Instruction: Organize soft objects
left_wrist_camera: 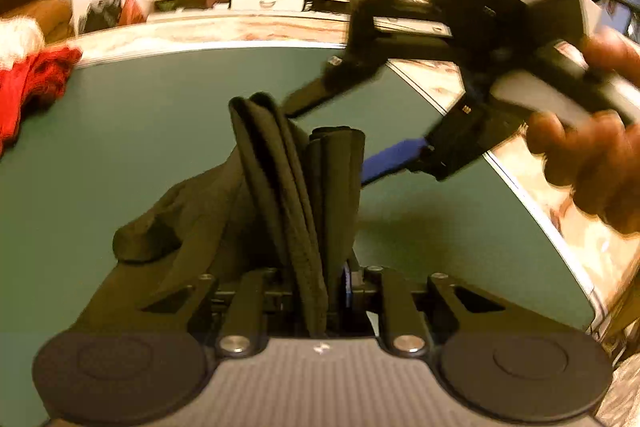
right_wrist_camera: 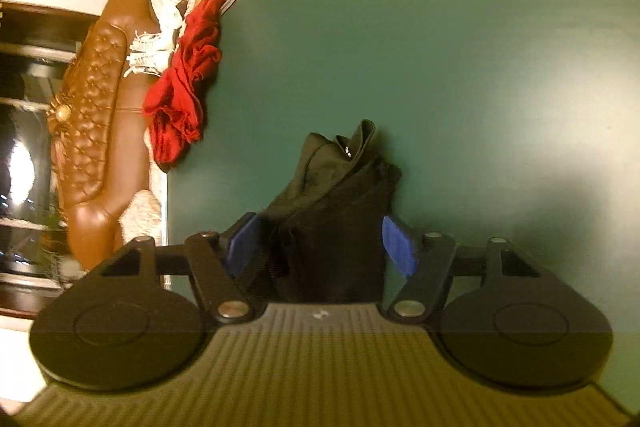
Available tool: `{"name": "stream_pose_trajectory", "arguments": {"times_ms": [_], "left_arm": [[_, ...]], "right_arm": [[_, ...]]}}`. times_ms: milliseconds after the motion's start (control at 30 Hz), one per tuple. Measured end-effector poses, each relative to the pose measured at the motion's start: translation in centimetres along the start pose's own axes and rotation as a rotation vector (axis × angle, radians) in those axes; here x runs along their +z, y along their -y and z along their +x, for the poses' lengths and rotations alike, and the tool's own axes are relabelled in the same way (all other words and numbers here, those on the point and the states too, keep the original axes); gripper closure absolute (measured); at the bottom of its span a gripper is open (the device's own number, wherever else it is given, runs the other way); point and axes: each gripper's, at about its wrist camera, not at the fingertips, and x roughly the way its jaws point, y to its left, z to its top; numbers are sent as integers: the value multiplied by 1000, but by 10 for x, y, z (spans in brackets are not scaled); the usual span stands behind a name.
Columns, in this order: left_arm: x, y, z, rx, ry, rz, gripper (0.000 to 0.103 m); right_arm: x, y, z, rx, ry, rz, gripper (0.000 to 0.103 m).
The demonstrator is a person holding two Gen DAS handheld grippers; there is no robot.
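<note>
Green table (right_wrist_camera: 460, 47), brown sofa (right_wrist_camera: 92, 115) beyond its edge. Red cloth (right_wrist_camera: 184, 95) sits at the table edge, well apart from your black cloth (left_wrist_camera: 288, 187). Your left gripper (left_wrist_camera: 320, 299) pinches the black cloth, bunched upright. Your right gripper (right_wrist_camera: 320, 247) is spread, blue pads (right_wrist_camera: 396, 247) either side of the cloth, not pressing.
</note>
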Motion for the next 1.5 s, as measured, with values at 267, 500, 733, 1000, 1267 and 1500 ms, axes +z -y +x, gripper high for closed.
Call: {"name": "stream_pose_trajectory", "arguments": {"times_ms": [267, 500, 733, 1000, 1267, 1500], "left_arm": [[2, 20, 8, 25, 3, 97, 77], [5, 18, 8, -45, 0, 91, 52], [0, 31, 0, -82, 85, 229, 35], [-11, 55, -10, -133, 98, 244, 29], [-16, -30, -40, -154, -11, -85, 22], [-46, -76, -37, -64, -118, -180, 21]], "right_arm": [[21, 20, 15, 92, -76, 98, 27], [16, 15, 27, -32, -120, -22, 27], [19, 11, 18, -66, -161, -72, 27], [17, 36, 7, 32, -146, -29, 27], [9, 9, 7, -54, -137, -249, 33], [-7, 2, 1, -177, -107, -409, 81]]}}
